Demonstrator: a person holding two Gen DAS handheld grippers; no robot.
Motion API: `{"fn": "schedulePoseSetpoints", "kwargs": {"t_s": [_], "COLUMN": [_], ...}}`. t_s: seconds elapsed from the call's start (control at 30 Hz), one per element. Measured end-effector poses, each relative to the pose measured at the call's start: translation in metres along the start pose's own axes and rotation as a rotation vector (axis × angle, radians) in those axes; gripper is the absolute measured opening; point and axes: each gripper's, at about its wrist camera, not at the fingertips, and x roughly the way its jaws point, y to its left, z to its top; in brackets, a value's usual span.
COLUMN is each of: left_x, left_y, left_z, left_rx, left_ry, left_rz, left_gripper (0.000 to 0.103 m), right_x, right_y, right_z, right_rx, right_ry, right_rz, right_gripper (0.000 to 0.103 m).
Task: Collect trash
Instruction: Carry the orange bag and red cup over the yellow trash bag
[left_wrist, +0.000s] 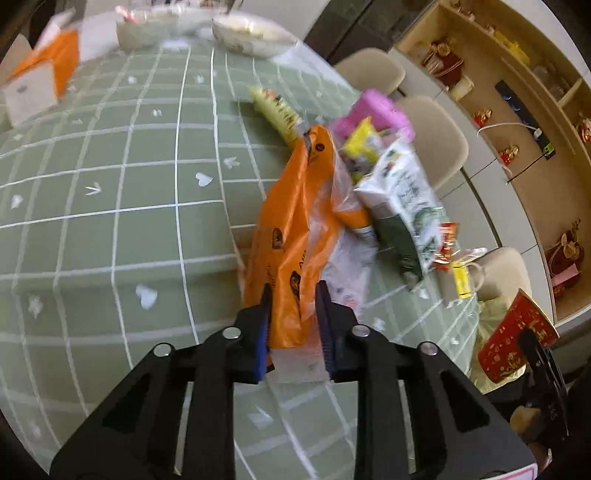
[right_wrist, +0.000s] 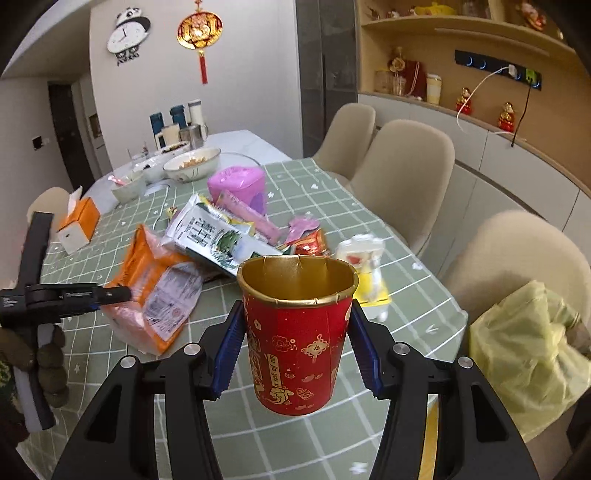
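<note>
At lower centre of both views, my right gripper (right_wrist: 295, 332) clamps a red paper cup (right_wrist: 297, 332), light and crushable, by its walls; my left gripper (left_wrist: 293, 314) pinches the limp, slippery orange bag (left_wrist: 291, 236) at its edge above the table (left_wrist: 110, 221).

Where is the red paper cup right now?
The red paper cup is held upright between the right gripper fingers, centre of the right wrist view, above the table's near edge. In the left wrist view it shows at far right.
</note>
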Motion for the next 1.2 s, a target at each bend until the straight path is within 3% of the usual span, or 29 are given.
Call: {"fn": "schedulePoseSetpoints", "kwargs": {"t_s": [0.1,0.3,0.6,0.8,0.97,1.2], "left_x": [-0.032,-0.079,-0.092,-0.058,-0.021,0.044], "left_y": [-0.024,-0.081,-0.180,-0.253,-0.329,-0.440], "left_z": [-0.013,-0.025,-0.023,-0.036,-0.051,-0.079], "left_rx": [0.043,0.131,0.267,0.349,0.442,0.583], "left_ry": [-0.063,-0.173,-0.278,-0.231,-0.169,-0.059], "left_rz": [0.029,-0.001,-0.071,-0.168,-0.285,-0.421], "left_gripper": [0.018,0.018,0.018,0.018,0.018,0.018], "right_x": [-0.015,-0.041,-0.078,-0.104,-0.131,-0.168], "right_y": [-0.025,-0.071,-0.142,-0.203,-0.263,-0.358], "right_z": [0.002,0.004,0.006,-0.004,-0.021,-0.048], "right_rx": [0.009,-0.006,0.026,0.045,0.042,0.166], "right_ry": [-0.020,-0.082,-0.188,-0.231,-0.236,-0.220], "right_rz": [0.033,0.036,0.009,-0.077,-0.215,-0.354], "right_gripper": [0.052,0.052,0.052,0.052,0.052,0.052]}}
